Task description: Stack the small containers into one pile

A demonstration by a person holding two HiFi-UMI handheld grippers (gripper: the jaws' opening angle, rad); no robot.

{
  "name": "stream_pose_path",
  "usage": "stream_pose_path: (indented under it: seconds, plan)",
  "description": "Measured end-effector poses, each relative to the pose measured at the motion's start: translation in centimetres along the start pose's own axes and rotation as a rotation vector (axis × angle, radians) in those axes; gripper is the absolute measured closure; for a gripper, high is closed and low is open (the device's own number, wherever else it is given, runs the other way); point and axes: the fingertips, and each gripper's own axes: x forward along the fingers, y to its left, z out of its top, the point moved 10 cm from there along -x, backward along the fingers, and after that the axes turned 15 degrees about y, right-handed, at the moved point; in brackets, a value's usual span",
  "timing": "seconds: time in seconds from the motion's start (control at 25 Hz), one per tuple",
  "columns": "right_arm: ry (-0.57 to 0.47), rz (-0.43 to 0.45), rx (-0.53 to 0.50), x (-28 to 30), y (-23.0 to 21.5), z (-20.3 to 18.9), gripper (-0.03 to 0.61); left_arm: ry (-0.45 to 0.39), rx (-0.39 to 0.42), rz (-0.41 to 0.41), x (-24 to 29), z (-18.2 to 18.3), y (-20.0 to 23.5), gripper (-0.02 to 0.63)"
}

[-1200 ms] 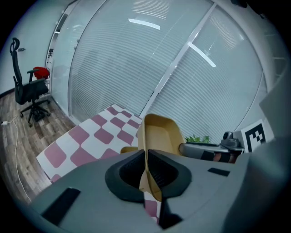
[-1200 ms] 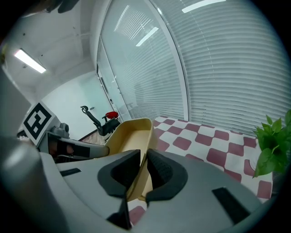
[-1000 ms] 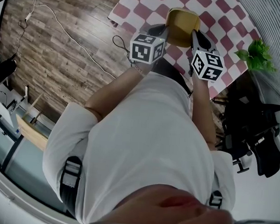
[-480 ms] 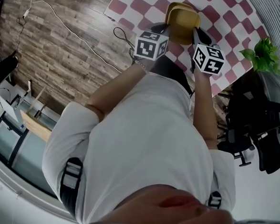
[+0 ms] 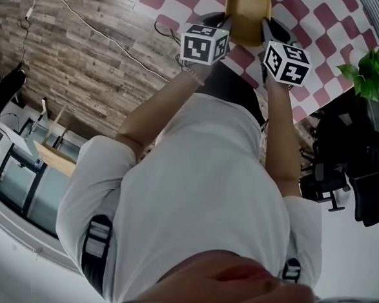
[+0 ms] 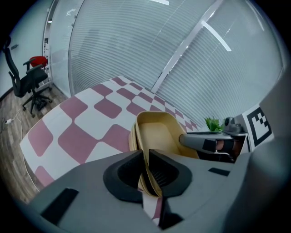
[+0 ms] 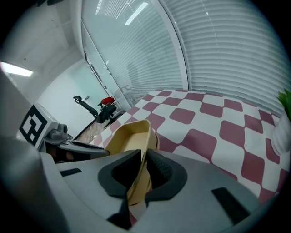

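Observation:
Two tan-yellow small containers sit nested, one inside the other, over the pink-and-white checked table. My left gripper is shut on their left rim, and the thin wall passes between its jaws in the left gripper view. My right gripper is shut on the opposite rim, as the right gripper view shows. The nested containers reach away from both sets of jaws. Their undersides are hidden.
A green plant stands at the table's right edge. Black office chairs are on the floor to the right. A cable runs across the wooden floor on the left. Another chair stands beyond the table.
Both grippers and the containers have shifted farther up the head view. Half a second ago two offset rims showed; now the containers look seated together.

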Motion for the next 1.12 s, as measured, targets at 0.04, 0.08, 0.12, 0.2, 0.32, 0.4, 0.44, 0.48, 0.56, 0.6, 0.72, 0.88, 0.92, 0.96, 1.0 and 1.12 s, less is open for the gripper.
stream_pose_path:
  seconds: [0.04, 0.08, 0.12, 0.2, 0.32, 0.4, 0.44, 0.48, 0.56, 0.6, 0.72, 0.88, 0.92, 0.96, 1.0, 1.12]
  plan:
    - [0.002, 0.002, 0.000, 0.1, 0.1, 0.1, 0.526, -0.001, -0.002, 0.002, 0.0, 0.1, 0.2, 0.571]
    - [0.008, 0.003, 0.000, 0.3, 0.2, 0.0, 0.526, -0.001, -0.003, 0.004, -0.1, 0.1, 0.4, 0.571]
    - [0.018, 0.005, 0.000, 0.6, 0.2, -0.1, 0.526, 0.000, -0.004, 0.007, -0.1, 0.1, 0.5, 0.571]
    - [0.034, 0.013, 0.008, 1.0, 0.2, -0.5, 0.525, 0.002, -0.010, 0.010, -0.2, 0.0, 0.7, 0.571]
    - [0.004, -0.005, 0.014, 0.0, -0.1, -0.6, 0.449, -0.020, -0.007, 0.013, -1.1, 0.0, 0.5, 0.571]
    - [-0.035, -0.033, 0.000, -1.3, 0.0, -0.3, 0.451, -0.050, 0.007, 0.025, -2.2, 0.1, 0.4, 0.571]
    - [-0.053, -0.045, -0.010, -1.8, 0.1, -0.2, 0.473, -0.064, 0.019, 0.034, -2.6, 0.1, 0.3, 0.571]
    - [-0.066, -0.054, -0.022, -2.1, 0.1, -0.1, 0.493, -0.075, 0.033, 0.045, -2.8, 0.2, 0.3, 0.571]
    - [-0.077, -0.058, -0.040, -2.2, 0.3, -0.1, 0.523, -0.077, 0.058, 0.059, -2.5, 0.2, 0.3, 0.572]
    - [-0.076, -0.055, -0.045, -1.9, 0.4, -0.2, 0.526, -0.069, 0.062, 0.059, -2.1, 0.2, 0.3, 0.572]
    - [-0.060, -0.044, -0.048, -0.6, 0.5, -0.6, 0.532, -0.048, 0.062, 0.053, -1.0, 0.1, 0.7, 0.572]
    - [-0.046, -0.050, -0.045, 0.8, 0.1, -1.5, 0.534, -0.047, 0.069, 0.057, -0.2, 0.1, 1.0, 0.574]
    - [-0.047, -0.056, -0.048, 1.0, 0.0, -1.7, 0.535, -0.050, 0.072, 0.057, -0.1, 0.1, 1.1, 0.575]
    - [-0.051, -0.063, -0.053, 1.1, 0.0, -1.8, 0.537, -0.052, 0.075, 0.058, -0.1, 0.1, 1.1, 0.577]
    - [-0.057, -0.069, -0.059, 1.2, -0.1, -1.8, 0.540, -0.054, 0.080, 0.059, 0.0, 0.1, 1.2, 0.578]
    - [-0.069, -0.076, -0.067, 1.1, -0.2, -1.9, 0.543, -0.054, 0.096, 0.068, -0.1, 0.1, 1.1, 0.578]
